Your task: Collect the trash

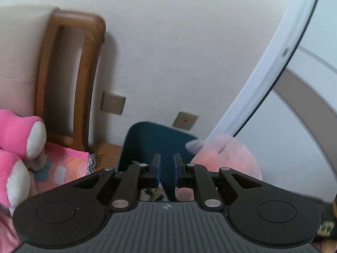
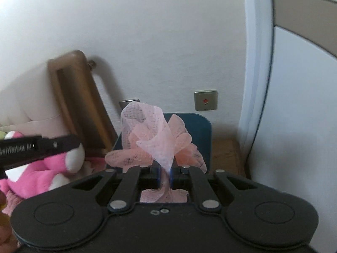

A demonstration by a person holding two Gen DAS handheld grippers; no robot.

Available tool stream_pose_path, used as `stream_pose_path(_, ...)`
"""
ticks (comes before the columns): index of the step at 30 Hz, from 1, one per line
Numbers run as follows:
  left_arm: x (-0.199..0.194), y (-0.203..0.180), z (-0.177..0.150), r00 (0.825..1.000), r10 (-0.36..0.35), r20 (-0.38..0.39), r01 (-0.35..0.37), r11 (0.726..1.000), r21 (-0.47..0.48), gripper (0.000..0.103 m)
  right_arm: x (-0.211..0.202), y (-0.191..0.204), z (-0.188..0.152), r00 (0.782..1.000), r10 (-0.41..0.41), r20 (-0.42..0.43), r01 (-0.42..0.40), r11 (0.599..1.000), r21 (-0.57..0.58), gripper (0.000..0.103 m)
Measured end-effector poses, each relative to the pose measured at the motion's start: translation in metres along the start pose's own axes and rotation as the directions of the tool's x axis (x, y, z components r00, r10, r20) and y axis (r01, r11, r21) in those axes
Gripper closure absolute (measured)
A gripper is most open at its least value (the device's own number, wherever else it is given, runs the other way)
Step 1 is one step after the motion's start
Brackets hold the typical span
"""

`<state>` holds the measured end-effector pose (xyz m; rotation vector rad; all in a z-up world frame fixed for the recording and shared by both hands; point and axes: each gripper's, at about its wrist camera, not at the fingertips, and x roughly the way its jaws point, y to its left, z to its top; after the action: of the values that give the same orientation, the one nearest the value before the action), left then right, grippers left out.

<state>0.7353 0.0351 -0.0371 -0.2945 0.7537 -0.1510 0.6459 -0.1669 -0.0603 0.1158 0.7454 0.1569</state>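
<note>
Right gripper (image 2: 165,174) clenched on a crumpled pink tissue (image 2: 155,145), which sticks up from between the blue pads, in front of a dark teal bin (image 2: 200,130) by the white wall. Left gripper (image 1: 167,169) jaws stand slightly apart, nothing between them, aimed at the bin. Pink plush toy (image 1: 16,139) on the bed's left, wooden headboard (image 1: 69,80) behind it.
</note>
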Motion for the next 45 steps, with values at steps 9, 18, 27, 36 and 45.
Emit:
stream_pose_path(9,0.026,0.032,-0.038,0.994,-0.004,-0.108,0.012,0.997,0.07,0.091,0.024,-0.009,0.002,0.999,-0.031,-0.011,0.031,0.998,0.052,0.096)
stream_pose_path(18,0.037,0.047,-0.141,0.967,0.069,-0.245,-0.051,0.996,0.079,0.09,-0.031,-0.041,-0.064,1.0,-0.007,-0.003,0.007,1.0,0.008,0.096)
stream_pose_path(27,0.092,0.055,-0.276,0.902,0.115,-0.416,-0.082,0.992,0.097,0.038,-0.015,-0.085,-0.186,0.989,-0.005,-0.15,0.003,1.0,-0.008,0.096)
stream_pose_path(36,0.225,0.091,-0.424,0.815,0.158,-0.558,-0.043,0.976,0.213,0.024,0.088,-0.138,-0.327,0.95,-0.015,-0.31,0.037,0.997,0.067,0.095)
stream_pose_path(45,0.36,0.129,-0.577,0.69,0.237,-0.684,0.061,0.923,0.38,0.024,0.187,-0.172,-0.467,0.889,0.006,-0.458,0.058,0.991,0.125,0.095)
